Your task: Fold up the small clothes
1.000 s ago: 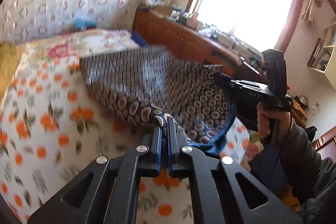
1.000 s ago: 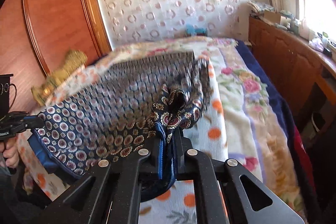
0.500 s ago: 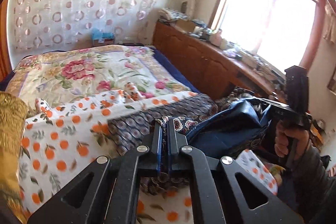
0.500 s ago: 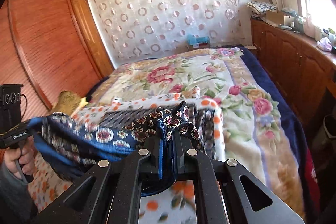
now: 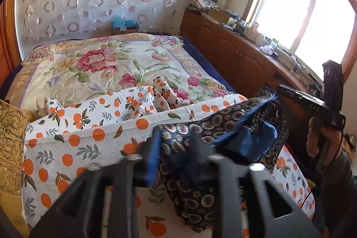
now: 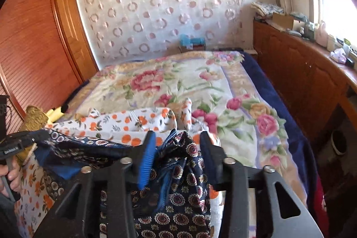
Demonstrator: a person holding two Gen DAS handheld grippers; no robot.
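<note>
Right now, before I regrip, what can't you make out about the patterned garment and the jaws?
1. Left wrist view: motion blur on the left gripper; contact with the garment unclear.
2. Right wrist view: the right gripper hides the garment's lower part; the bottom edge cuts it.
3. Both views: bunched, so its fold state is unreadable.

Bedroom seen: floral bedspread (image 5: 107, 64) on bed, circle-patterned curtain (image 6: 160, 6) hung behind, wooden wardrobe (image 6: 38, 41) at left, cluttered wooden cabinet (image 5: 234, 55) lit by bright window (image 5: 312, 15).
</note>
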